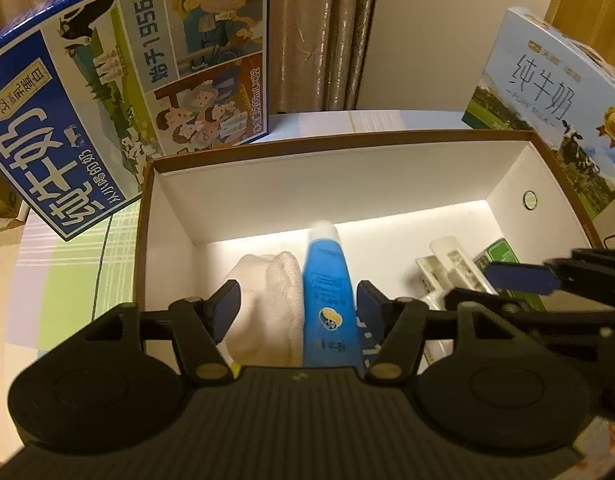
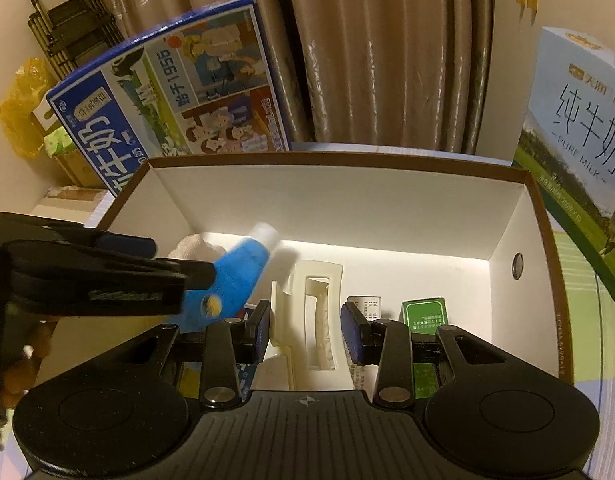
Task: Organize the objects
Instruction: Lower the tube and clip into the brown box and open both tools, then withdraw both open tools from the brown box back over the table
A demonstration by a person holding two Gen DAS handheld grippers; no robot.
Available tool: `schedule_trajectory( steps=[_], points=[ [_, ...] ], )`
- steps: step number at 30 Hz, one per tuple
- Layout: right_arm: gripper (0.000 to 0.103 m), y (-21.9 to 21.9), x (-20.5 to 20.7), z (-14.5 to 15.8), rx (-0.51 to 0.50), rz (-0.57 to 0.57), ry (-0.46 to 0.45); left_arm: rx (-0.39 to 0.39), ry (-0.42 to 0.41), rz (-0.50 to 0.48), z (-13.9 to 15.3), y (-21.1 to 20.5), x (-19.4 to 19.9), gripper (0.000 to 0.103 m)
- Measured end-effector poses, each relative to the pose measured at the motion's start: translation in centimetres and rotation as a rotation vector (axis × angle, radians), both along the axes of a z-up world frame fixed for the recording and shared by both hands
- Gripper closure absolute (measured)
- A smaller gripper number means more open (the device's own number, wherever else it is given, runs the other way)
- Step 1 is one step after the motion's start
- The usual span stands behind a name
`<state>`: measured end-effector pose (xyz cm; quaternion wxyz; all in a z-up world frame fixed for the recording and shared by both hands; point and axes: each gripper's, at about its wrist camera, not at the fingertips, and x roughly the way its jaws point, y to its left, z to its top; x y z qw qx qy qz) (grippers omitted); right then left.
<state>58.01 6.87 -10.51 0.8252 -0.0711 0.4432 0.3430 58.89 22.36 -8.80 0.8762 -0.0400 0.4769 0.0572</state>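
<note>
**Curtained corner in warm, dim light**

Heavy beige-brown curtains (image 2: 387, 60) hang in deep vertical folds across the back of the room, with a faint sheen along the pleats. To their right is a plain cream wall (image 1: 447, 40). At the far left, a dark folded metal frame (image 2: 63, 28) leans against a pale wall, beside a yellow plastic bag (image 2: 21, 116) and stacked cardboard cartons (image 2: 71, 168). The surface (image 1: 67, 264) below is covered with a pale green, lilac and white checked cloth. Lighting is yellowish and low overall, with one bright white strip falling farther forward.
</note>
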Motion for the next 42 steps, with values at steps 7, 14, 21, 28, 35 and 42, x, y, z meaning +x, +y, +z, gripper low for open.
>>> schedule_trajectory(
  steps=[7, 14, 21, 28, 35, 42],
  points=[
    [0.068, 0.8, 0.8, -1.0, -0.026, -0.011, 0.017, 0.002, 0.025, 0.0, -0.1, 0.4, -1.4, 0.039],
    [0.068, 0.3, 0.3, 0.8, 0.016, -0.007, -0.01, -0.006, 0.013, -0.014, 0.9, 0.2, -3.0, 0.036],
    [0.058, -2.0, -2.4, 3.5, 0.027, 0.031, -0.017, -0.013, -0.004, -0.048, 2.9, -0.6, -5.5, 0.029],
    [0.051, -6.1, -5.9, 5.0, 0.062, 0.011, -0.006, -0.036, -0.017, -0.059, 4.6, -1.5, -9.5, 0.024],
    [0.044, -9.6, -9.4, 5.4, 0.065, -0.025, 0.006, -0.056, -0.019, -0.045, 5.5, -2.3, -13.7, 0.022],
    [0.037, -11.8, -12.4, 6.3, 0.077, -0.044, 0.004, -0.046, -0.012, -0.032, 5.8, -3.6, -17.2, 0.022]
  ],
)
